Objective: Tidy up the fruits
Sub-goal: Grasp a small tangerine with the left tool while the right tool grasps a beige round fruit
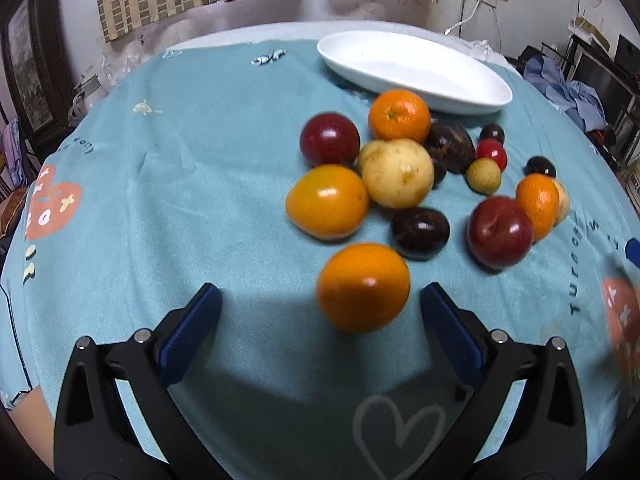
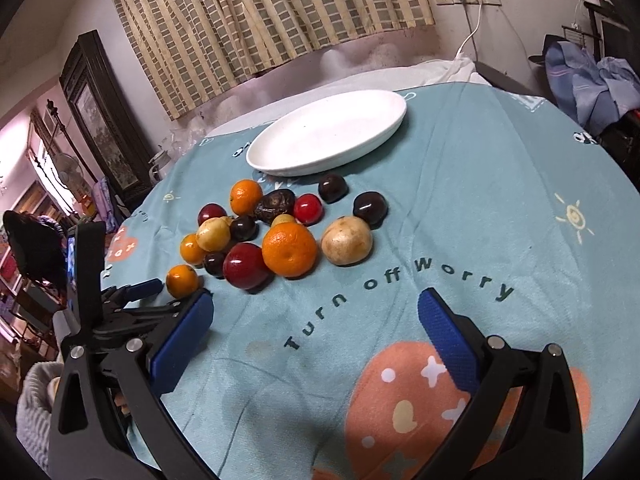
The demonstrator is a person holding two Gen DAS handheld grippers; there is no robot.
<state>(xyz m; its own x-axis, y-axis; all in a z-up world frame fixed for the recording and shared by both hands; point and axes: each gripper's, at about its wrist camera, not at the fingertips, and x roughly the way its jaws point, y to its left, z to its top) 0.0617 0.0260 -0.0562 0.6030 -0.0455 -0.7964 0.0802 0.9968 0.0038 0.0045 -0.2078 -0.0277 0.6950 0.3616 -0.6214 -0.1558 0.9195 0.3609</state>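
Left gripper (image 1: 320,312), jaws spread: nearest orange (image 1: 363,287) lies between them, untouched. Right gripper (image 2: 316,320), jaws spread, empty, short of the fruit pile (image 2: 280,232).

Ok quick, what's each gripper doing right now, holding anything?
Left gripper: open, holding nothing, an orange fruit just ahead between its fingers.
Right gripper: open, empty, over the cloth.

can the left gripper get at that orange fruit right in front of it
Probably yes. The left gripper is open, and the nearest orange fruit sits on the teal cloth just ahead of the gap between its fingers, a little toward the right finger. Nothing lies between them; the dark plum sits behind it.
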